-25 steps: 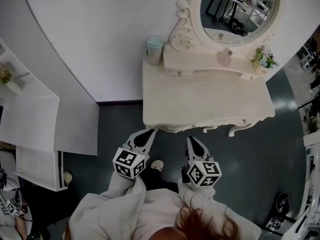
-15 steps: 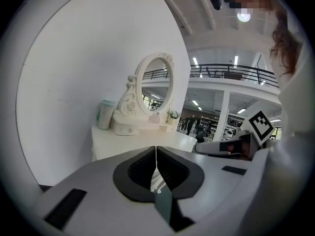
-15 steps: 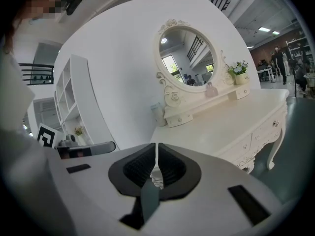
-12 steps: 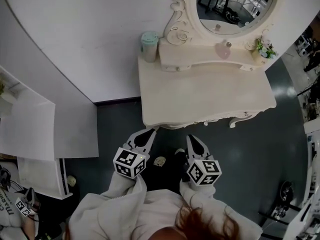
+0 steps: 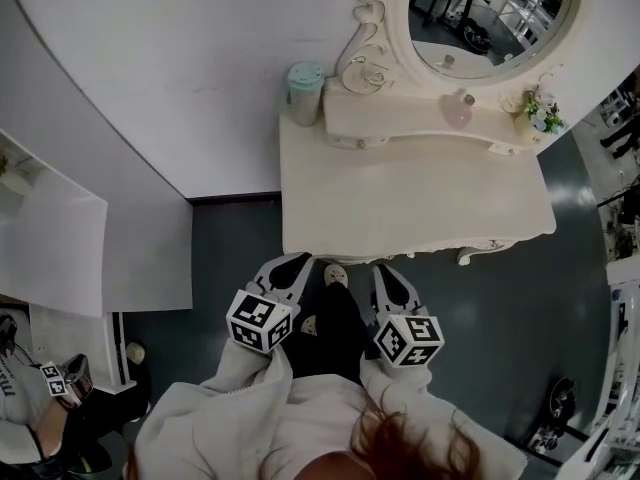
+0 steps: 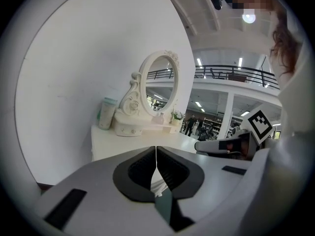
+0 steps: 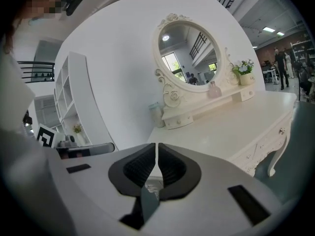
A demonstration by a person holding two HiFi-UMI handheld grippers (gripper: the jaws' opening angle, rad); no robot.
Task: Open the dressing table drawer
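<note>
The cream dressing table (image 5: 420, 203) stands against the white wall, its top seen from above. In the right gripper view its carved front apron shows a small knob (image 7: 281, 131); in the head view the top hides that front. My left gripper (image 5: 287, 267) and right gripper (image 5: 390, 276) hover side by side just short of the table's front edge, a little below the top. Both are shut with nothing between the jaws, as the left gripper (image 6: 156, 154) and right gripper (image 7: 156, 151) show in their own views. Neither touches the table.
On the table stand an oval mirror (image 5: 490, 13), a mint cup (image 5: 305, 90), a pink bottle (image 5: 460, 113) and a small plant (image 5: 545, 118). A white shelf unit (image 5: 60, 258) stands at the left. The person's feet (image 5: 336, 275) are between the grippers on the dark floor.
Both grippers have edged slightly forward and down toward the table's front. A foot has stepped forward between them. Both stay shut.
</note>
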